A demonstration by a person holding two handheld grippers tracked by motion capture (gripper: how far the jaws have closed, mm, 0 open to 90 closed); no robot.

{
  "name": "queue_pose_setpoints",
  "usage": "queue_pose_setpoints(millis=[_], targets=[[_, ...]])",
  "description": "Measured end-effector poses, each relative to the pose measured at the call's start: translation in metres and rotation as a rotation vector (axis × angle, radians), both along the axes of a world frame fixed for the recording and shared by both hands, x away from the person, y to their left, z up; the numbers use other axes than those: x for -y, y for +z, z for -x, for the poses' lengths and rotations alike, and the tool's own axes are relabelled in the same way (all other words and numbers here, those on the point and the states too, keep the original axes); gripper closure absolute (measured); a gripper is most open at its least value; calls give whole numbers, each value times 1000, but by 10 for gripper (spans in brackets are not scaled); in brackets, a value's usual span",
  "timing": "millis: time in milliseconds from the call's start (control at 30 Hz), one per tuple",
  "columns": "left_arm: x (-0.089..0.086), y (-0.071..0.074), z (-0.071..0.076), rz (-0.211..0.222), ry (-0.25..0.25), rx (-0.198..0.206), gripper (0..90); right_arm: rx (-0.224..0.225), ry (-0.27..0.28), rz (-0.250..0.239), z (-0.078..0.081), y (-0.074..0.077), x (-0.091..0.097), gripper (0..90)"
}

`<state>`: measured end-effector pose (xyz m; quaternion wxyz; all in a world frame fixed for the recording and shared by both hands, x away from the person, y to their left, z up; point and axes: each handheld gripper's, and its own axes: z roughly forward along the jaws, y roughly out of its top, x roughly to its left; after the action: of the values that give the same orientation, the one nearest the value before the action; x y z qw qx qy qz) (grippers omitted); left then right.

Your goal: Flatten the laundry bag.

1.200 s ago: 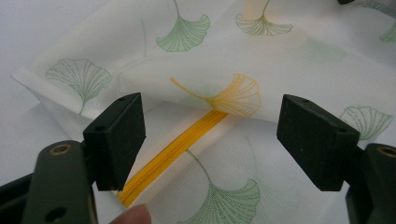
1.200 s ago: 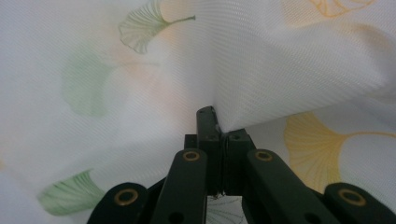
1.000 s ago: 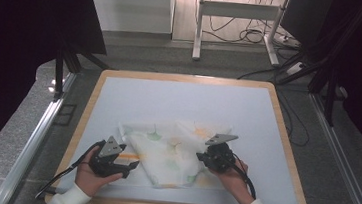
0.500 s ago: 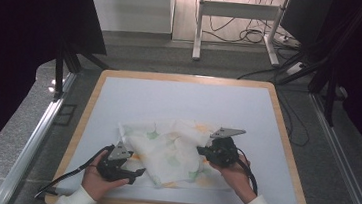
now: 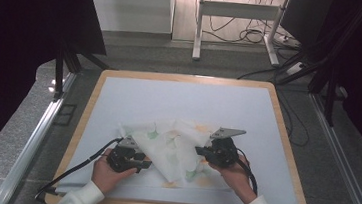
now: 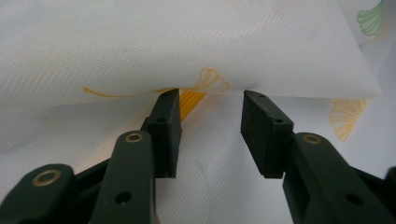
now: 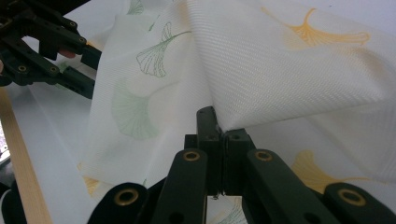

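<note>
White woven cloth [image 5: 172,149] with green and orange ginkgo-leaf prints lies crumpled on the pale blue mat [image 5: 189,100], toward the near edge, roughly midway between the left and right sides. Part of it is lifted into a folded flap; the rest lies flat on the mat.

We see the right gripper [image 7: 218,122] clenched on a pinch of the cloth, jaws pressed together with the fabric rising out of them. In the high view that gripper [image 5: 203,152] sits at the cloth's right side, with its grey three-cornered plate on top and the hand behind it.

Our left gripper [image 6: 211,100] is at the cloth's left side, near the near-left corner of the mat. Its jaws have just been closing and stand partly apart. A folded edge of the cloth hangs across their tips, the left pad [image 6: 169,122] touching it near an orange leaf. Fabric lies in the gap, but the pads do not press on it yet. In the high view this gripper [image 5: 144,163] points right, its cable trailing off toward the near-left.

Wooden tabletop [image 5: 91,104] frames the mat on all sides.
</note>
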<state>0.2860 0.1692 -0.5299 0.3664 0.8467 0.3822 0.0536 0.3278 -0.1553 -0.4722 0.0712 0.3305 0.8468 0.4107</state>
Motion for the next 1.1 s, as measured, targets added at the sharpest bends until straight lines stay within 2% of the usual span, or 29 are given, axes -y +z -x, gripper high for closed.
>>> queue_pose_setpoints(millis=[100, 133, 167, 200, 233, 267, 300, 467, 500, 533, 633, 700, 767, 800, 867, 900, 933, 1000, 1100], targets=[[-1, 2, 3, 7, 11, 21, 571, 0, 0, 6, 0, -1, 1, 882], [-3, 3, 6, 26, 15, 30, 492, -2, -3, 12, 0, -2, 2, 882], [-3, 3, 6, 26, 15, 30, 453, -2, -6, 12, 0, -2, 2, 882], [-5, 5, 9, 44, 15, 39, 401, -4, -5, 14, -1, -3, 3, 882], [-7, 5, 10, 65, 12, 37, 350, -3, -7, 17, -1, -3, 4, 882], [-7, 5, 10, 65, 12, 37, 321, -3, -7, 17, -1, -3, 4, 882], [-10, 6, 12, 98, 5, 19, 292, -1, -11, 19, 0, -4, 5, 882], [-12, 10, 6, 159, 87, 5, 174, 4, -11, 31, -1, -5, 6, 882], [-11, 10, 3, 150, 131, 6, 145, 5, -11, 33, -1, -5, 6, 881], [-9, 10, 0, 123, 161, 11, 115, 8, -11, 36, -1, -5, 5, 882], [-4, 7, -14, 90, 212, -10, 80, 11, -12, 39, -1, -6, 5, 881], [3, 6, -22, 38, 221, -4, 52, 6, -10, 41, -1, -6, 5, 882], [9, 4, -28, 20, 229, -21, 42, 8, -11, 42, 0, -7, 4, 882], [14, 2, -31, -7, 225, -28, 58, 9, -11, 43, 0, -7, 4, 882], [21, 0, -34, -67, 226, -14, 114, 7, -10, 43, 0, -8, 4, 882], [23, -1, -35, -83, 225, -12, 189, 7, -8, 45, 0, -8, 4, 882], [25, -2, -36, -102, 226, -2, 223, 6, -7, 45, 0, -8, 4, 882], [28, -1, -36, -147, 225, 38, 362, 9, -8, 48, 0, -8, 4, 882], [26, -1, -37, -159, 216, 62, 549, 7, -8, 48, 0, -8, 5, 882]])
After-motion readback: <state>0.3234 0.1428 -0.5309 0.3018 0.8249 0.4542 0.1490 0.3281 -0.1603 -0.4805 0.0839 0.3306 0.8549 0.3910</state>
